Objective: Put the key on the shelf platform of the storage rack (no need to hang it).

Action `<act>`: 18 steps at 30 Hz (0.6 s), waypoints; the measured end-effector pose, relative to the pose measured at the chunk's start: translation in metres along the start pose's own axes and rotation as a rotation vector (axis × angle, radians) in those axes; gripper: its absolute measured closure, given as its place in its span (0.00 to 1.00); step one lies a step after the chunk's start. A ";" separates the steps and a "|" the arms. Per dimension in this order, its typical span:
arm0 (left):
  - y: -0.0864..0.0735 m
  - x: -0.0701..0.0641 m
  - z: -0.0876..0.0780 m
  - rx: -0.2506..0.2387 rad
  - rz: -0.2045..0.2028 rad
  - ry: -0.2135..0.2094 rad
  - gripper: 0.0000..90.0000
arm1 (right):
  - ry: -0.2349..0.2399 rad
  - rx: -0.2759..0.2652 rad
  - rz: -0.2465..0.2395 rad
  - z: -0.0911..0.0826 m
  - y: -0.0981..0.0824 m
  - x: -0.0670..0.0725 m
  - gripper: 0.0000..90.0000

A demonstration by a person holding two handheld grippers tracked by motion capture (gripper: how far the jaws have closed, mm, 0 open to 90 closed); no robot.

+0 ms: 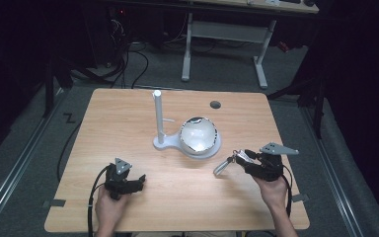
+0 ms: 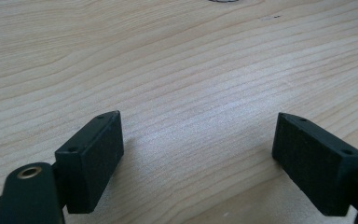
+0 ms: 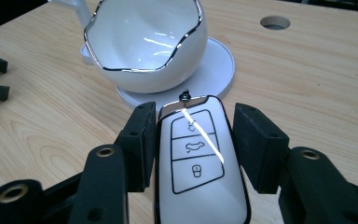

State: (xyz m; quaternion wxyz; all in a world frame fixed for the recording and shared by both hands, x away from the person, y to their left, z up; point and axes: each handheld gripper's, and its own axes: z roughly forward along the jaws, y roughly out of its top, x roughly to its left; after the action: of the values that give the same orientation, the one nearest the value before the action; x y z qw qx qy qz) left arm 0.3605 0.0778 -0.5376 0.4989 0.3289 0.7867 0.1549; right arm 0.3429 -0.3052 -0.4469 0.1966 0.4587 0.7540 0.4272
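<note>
- A person sits at a wooden table (image 1: 128, 207) with a two-jaw gripper in each hand.
- The right gripper (image 3: 196, 140) is clamped on a white car key fob (image 3: 198, 163); its two black jaws press the fob's long sides, one on each.
- The fob is off the table, near the table's right side, just short of a white bowl (image 3: 144, 42) with a wavy silver rim.
- The fob's long axis runs along the jaws. Its chrome-tipped end, with a small ring, points away from the hand toward the bowl; its button face looks up.
- In the high view the fob (image 1: 223, 166) slants down and to the left from the jaws.
- The bowl rests on a round white stand (image 1: 200, 148) with a tall white post (image 1: 158, 116) beside it.
- The left gripper (image 2: 198, 154) rests low near the table's left front, jaws apart, with nothing between them.
- Risk, as I judge it: the fob is smooth and glossy and held only by its narrow edges, so it could slide out forward.
- A second risk: the tip could knock the bowl's rim or push the bowl on its stand if brought in too low.
</note>
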 end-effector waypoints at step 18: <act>0.000 0.000 0.000 0.000 0.000 0.000 0.19 | 0.024 -0.029 -0.051 -0.010 0.020 0.012 0.57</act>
State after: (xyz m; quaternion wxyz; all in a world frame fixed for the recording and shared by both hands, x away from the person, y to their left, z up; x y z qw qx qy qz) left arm 0.3605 0.0778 -0.5376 0.4989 0.3286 0.7868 0.1549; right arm 0.3399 -0.2951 -0.4236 0.2051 0.4312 0.7616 0.4382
